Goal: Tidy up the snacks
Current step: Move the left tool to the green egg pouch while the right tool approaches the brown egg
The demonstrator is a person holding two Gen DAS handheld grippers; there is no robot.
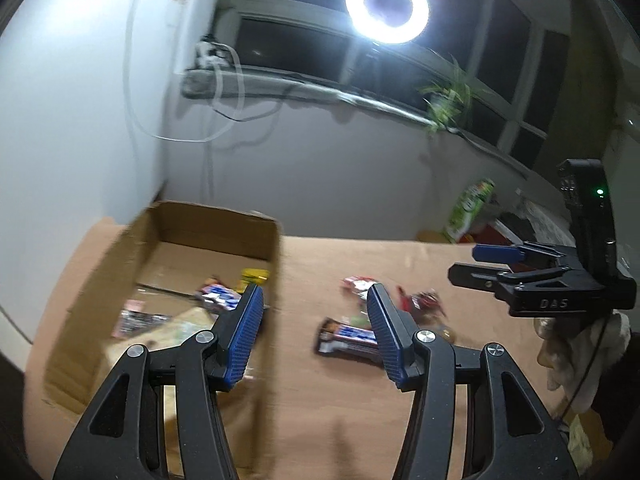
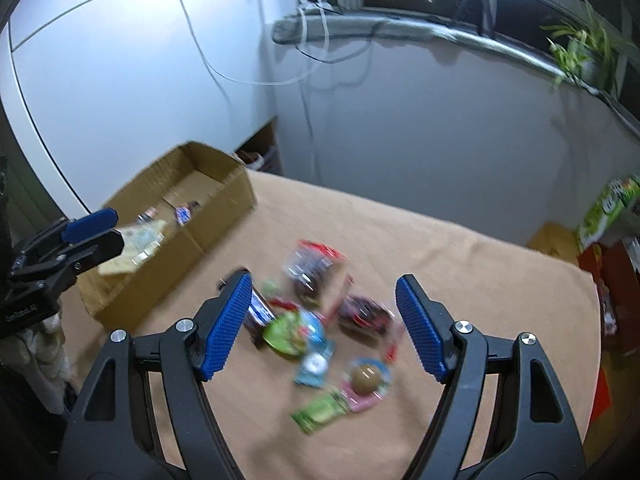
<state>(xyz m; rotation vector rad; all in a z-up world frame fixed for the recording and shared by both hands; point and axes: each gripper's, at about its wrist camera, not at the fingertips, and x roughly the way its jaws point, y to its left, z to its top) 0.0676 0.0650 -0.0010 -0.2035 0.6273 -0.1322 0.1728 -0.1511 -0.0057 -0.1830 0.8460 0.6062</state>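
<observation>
From the left wrist: the left gripper [image 1: 316, 304] stands apart and empty over the near wall of the box [image 1: 276, 256]. The chocolate bar [image 1: 348, 338] lies on the cloth [image 1: 320, 400] just right of its gap, long axis crosswise.

From the right wrist: the right gripper [image 2: 324, 292] gapes wide, empty — the snack pile [image 2: 320, 320] sits straight ahead between and under its fingers, so this hand looks nearer. The box lies far ahead-left, several packets already inside.

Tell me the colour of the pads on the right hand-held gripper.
Blue, with a ribbed texture; pads show best in the right wrist view.
</observation>
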